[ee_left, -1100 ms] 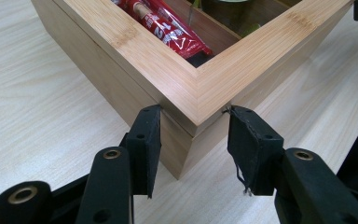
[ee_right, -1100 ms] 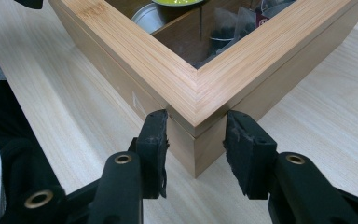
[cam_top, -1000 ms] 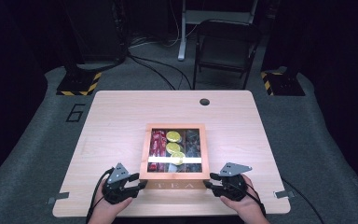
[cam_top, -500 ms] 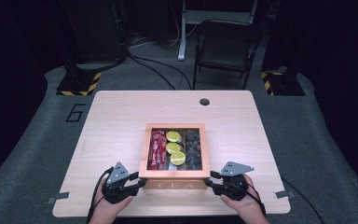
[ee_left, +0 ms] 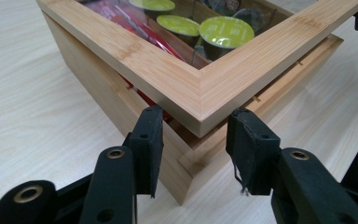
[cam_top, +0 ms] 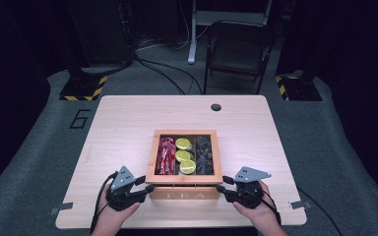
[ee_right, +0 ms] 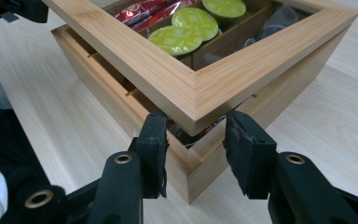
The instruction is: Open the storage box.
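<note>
Holding both near corners of the bamboo tea box's glass-paned lid (cam_top: 185, 177), we keep the left gripper (ee_left: 193, 126) and right gripper (ee_right: 193, 128) clamped on them, fingers (ee_left: 149, 140) pressing each corner's two sides. That lid sits slightly raised over the rectangular bamboo tea box (cam_top: 184, 192), which rests near the front edge of the pale wooden desk (cam_top: 128, 123).

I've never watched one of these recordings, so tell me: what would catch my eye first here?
Most striking is the wooden tea box near the table's front edge, its glass-paned lid lifted slightly off the base. Under the glass sit lime-green capsules in the middle compartment and red packets to their left. Two hand-held grippers flank it: the left gripper and the right gripper each straddle a front corner of the lid.
</note>
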`<state>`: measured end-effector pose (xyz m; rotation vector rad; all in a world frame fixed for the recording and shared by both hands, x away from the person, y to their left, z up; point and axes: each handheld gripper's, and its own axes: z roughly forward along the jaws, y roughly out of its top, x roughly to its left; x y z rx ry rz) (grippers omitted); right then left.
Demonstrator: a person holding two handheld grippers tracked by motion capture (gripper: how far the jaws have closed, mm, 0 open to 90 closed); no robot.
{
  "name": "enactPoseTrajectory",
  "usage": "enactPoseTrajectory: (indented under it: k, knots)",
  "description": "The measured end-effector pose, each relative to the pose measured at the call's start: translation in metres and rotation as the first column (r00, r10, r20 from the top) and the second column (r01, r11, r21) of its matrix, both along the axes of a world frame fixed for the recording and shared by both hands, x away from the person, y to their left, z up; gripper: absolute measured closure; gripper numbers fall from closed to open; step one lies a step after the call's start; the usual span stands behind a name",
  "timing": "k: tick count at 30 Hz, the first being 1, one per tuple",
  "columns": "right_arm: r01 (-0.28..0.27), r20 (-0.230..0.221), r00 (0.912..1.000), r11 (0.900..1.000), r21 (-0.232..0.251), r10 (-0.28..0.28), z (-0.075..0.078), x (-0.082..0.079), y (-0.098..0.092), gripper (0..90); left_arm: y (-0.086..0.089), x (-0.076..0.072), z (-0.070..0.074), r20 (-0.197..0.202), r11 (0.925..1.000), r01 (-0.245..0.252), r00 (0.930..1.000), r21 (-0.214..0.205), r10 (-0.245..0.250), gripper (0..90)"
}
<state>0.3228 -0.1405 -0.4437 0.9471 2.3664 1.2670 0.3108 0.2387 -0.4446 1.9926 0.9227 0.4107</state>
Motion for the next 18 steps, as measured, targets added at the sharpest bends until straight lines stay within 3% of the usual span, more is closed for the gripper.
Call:
enactPoseTrajectory:
  k: [8,13,18]
  knots:
    - [0.008,0.030,0.9995,1.0000,0.002,-0.008,0.019,0.003,0.000,55.9,0.004,0.005,0.017,-0.004,0.9989,-0.015,0.9999,-0.044,0.015,55.0]
    - [0.010,0.051,0.9987,0.9999,0.009,-0.011,0.032,0.006,0.000,55.9,0.002,0.007,0.031,0.039,0.9991,-0.023,0.9989,-0.036,0.024,55.1]
    - [0.010,0.055,0.9984,0.9999,0.013,-0.011,0.044,0.012,0.000,55.7,0.004,0.012,0.040,0.046,0.9989,-0.017,0.9988,-0.043,0.019,55.1]
